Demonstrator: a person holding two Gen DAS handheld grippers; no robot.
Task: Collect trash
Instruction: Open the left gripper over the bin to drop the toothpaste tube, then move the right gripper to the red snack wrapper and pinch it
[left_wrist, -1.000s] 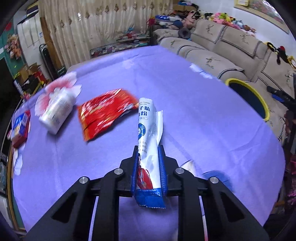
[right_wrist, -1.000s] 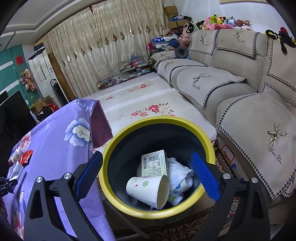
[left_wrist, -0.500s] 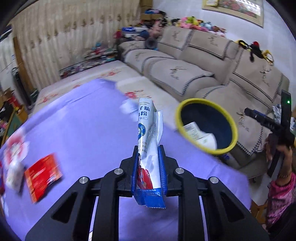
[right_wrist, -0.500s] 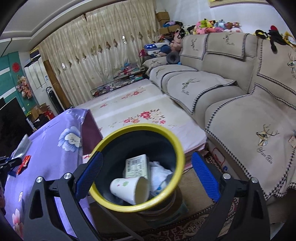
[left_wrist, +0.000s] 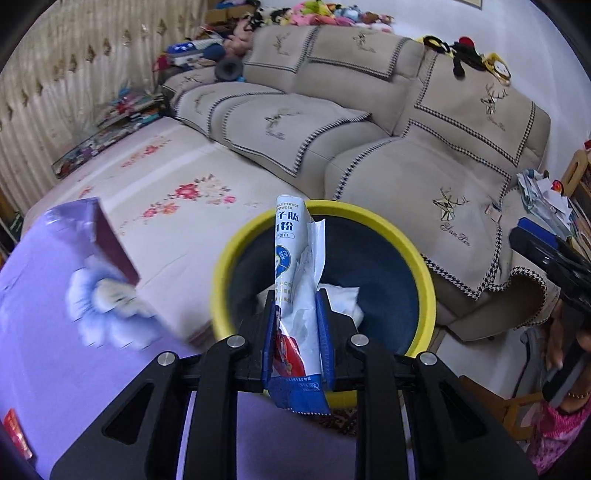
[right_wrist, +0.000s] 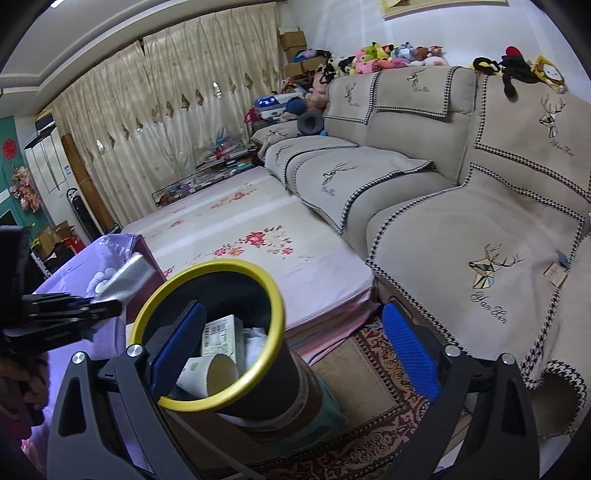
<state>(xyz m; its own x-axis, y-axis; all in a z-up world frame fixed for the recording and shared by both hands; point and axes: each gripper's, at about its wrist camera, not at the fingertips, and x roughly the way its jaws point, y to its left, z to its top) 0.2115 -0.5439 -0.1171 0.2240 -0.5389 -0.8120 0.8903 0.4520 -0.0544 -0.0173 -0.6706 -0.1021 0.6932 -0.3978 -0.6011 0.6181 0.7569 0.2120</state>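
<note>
Claw condition, left: the left claw (left_wrist: 298, 332) is clamped on a white-and-blue powder sachet (left_wrist: 293, 280), gripping it by the lower third, with the blue serrated bottom edge hanging below the pads. The sachet stands upright in the grip, its long axis running along the fingers and away from the camera; the printed top end points forward and up, over the mouth of the bin. A loose torn flap sticks out on its right side.

Right claw (right_wrist: 295, 354): spread wide and empty, hovering beside the bin, the yellow rim lying behind its left pad.

Bin (left_wrist: 236, 251): dark interior, yellow rim, standing on the floor between the purple-covered desk (left_wrist: 55, 332) and the sofa (left_wrist: 424, 173). It already contains a paper cup (right_wrist: 207, 373), a small carton (right_wrist: 221, 336) and crumpled tissue (left_wrist: 343, 299).

Assessment of the step in hand: the sachet is being carried to the drop. From the left wrist view the grip point appears to sit over the near rim rather than the centre. Recommend bringing the claw further forward over the opening and tipping the sachet's top end downward before opening, so that the light, flat packet falls lengthwise inside rather than catching the rim or drifting onto the rug (right_wrist: 369, 443).
</note>
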